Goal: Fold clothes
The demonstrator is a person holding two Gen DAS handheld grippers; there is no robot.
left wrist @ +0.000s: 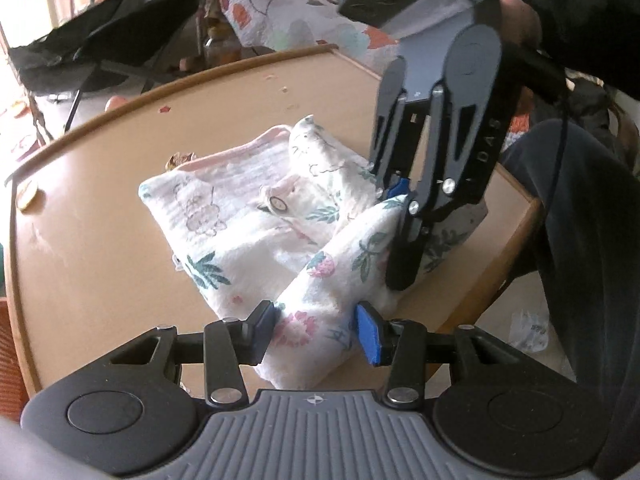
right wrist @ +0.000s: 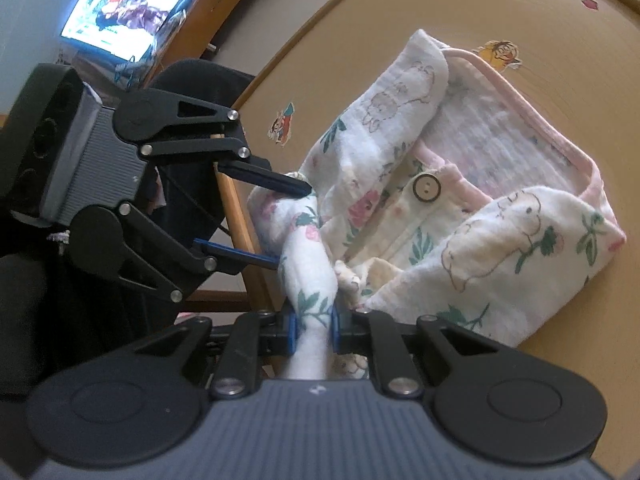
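The tan table [left wrist: 100,248] stretches away ahead of both claws, and on it, near its edge and directly in front of the fingers, lies the floral baby garment [right wrist: 480,216], already partly folded with its button [right wrist: 427,187] facing up. The right gripper [right wrist: 314,330] is clamped on a twisted roll of the hem, while the left gripper [left wrist: 316,330] stands half spread around the neighbouring fold, pads seemingly pressing on it. The risk, I judge, is that the roll between the claws stays bunched, leaving a lumpy fold, or that the left's loose hold lets the cloth slip.
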